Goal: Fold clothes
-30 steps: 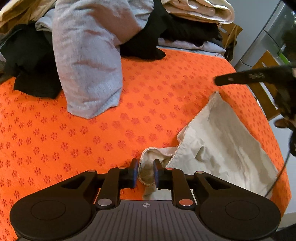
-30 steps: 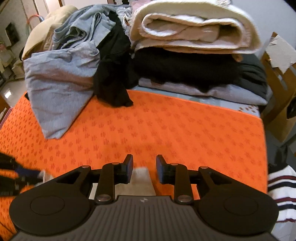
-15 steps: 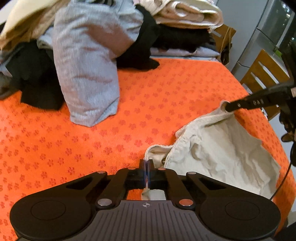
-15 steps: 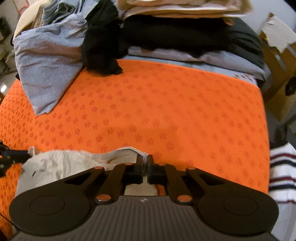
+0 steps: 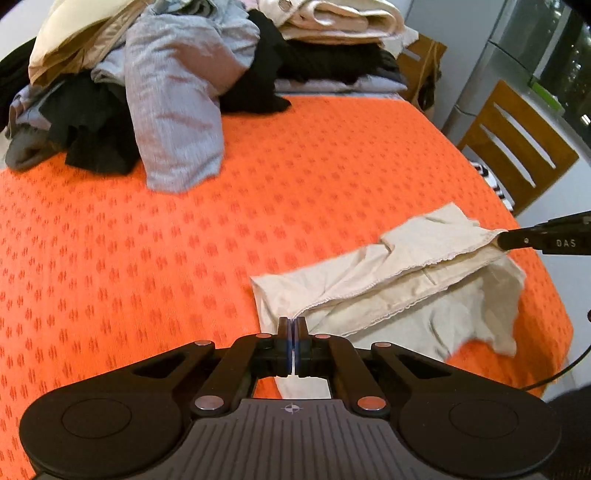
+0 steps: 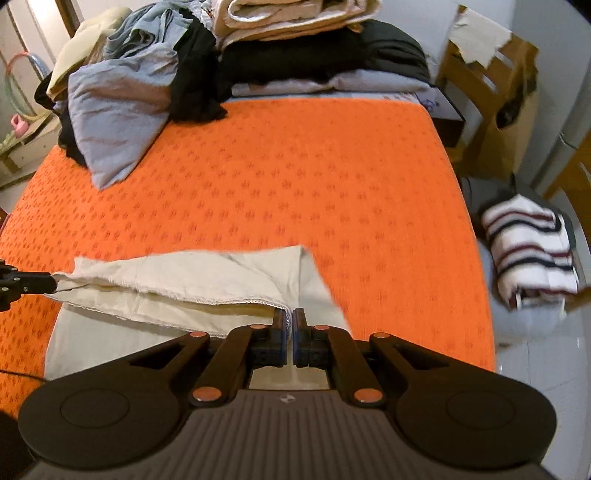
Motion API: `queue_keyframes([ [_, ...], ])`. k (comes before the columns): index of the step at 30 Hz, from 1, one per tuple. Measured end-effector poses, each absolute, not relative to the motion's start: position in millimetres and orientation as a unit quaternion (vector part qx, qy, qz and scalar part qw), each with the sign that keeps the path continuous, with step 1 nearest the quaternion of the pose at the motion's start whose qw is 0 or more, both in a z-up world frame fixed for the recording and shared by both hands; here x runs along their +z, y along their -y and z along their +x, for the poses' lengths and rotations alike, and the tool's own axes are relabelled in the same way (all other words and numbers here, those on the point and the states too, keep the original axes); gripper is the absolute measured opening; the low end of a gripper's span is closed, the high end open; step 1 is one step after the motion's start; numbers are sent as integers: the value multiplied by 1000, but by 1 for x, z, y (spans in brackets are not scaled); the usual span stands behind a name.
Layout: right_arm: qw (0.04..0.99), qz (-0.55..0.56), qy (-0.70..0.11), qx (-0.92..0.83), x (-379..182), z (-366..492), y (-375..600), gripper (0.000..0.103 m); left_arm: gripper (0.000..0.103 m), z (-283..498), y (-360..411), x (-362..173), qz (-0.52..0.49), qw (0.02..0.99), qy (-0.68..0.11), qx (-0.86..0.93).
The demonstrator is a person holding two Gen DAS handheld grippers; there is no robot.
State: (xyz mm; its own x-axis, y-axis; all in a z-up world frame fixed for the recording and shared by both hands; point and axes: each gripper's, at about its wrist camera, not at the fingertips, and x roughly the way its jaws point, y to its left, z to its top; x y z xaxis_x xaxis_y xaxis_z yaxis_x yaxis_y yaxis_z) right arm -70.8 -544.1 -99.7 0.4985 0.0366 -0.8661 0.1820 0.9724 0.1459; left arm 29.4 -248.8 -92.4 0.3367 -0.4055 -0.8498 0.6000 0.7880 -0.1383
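A cream garment (image 5: 399, 280) with a lace-trimmed edge is stretched above the orange bedspread (image 5: 184, 240) near its front right. My left gripper (image 5: 293, 325) is shut on one corner of its trimmed edge. My right gripper (image 6: 289, 315) is shut on the opposite corner, and its tip shows in the left wrist view (image 5: 506, 240). The cream garment (image 6: 192, 284) hangs taut between both grippers, with its lower layer sagging onto the bedspread (image 6: 295, 177). The left gripper's tip appears at the left edge of the right wrist view (image 6: 50, 282).
A pile of unfolded clothes (image 5: 177, 92), grey, black and beige, fills the far side of the bed, beside folded blankets (image 6: 295, 22). A striped folded garment (image 6: 528, 251) lies off the bed's right side. Wooden chairs (image 5: 517, 147) stand to the right.
Both grippers closed on the cream garment's edge, then lifted and pulled apart, so the bunched cloth is now stretched out between them.
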Motion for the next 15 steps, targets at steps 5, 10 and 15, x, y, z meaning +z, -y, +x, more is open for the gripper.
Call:
queue_keyframes([
  [5, 855, 82, -509, -47, -107, -96, 527, 4, 5, 14, 250, -99, 119, 807, -483, -317],
  [10, 859, 53, -507, -42, -113, -101, 521, 5, 11, -2, 252, -106, 137, 803, -481, -325],
  [15, 863, 10, -504, -22, -115, -98, 514, 13, 15, -10, 255, -113, 153, 800, -480, -325],
])
